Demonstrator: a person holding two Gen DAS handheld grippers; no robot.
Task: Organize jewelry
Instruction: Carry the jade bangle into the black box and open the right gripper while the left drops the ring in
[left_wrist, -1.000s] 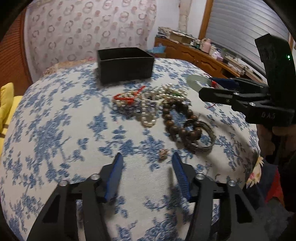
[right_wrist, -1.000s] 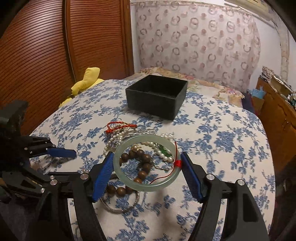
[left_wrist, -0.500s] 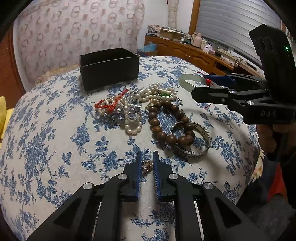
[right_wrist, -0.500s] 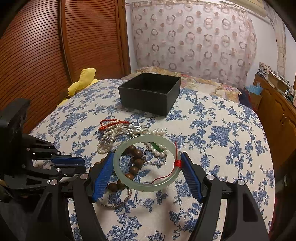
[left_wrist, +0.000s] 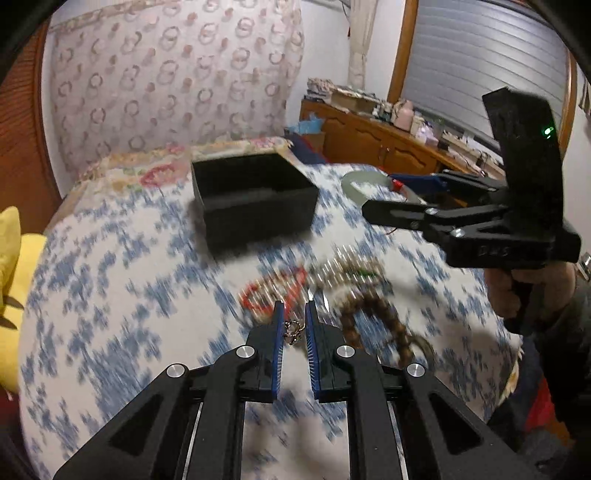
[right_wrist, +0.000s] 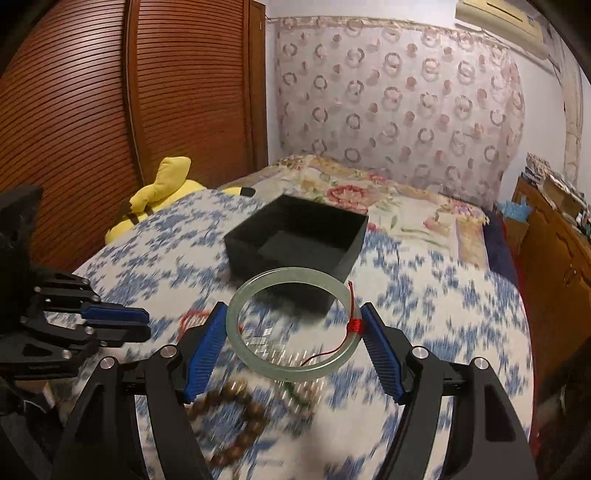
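The left tongs are clenched on a small metal trinket, lifted clear of the blue-flowered bed cover. The right tongs grasp a pale green bangle with a red cord tied to it, held flat in the air before the black box. Beneath them, near the bed's front edge, lies a blurred heap: brown wooden beads, what look like pearls, and a red string piece. The box sits toward the bed's middle. A yellow plush toy rests at the left edge.
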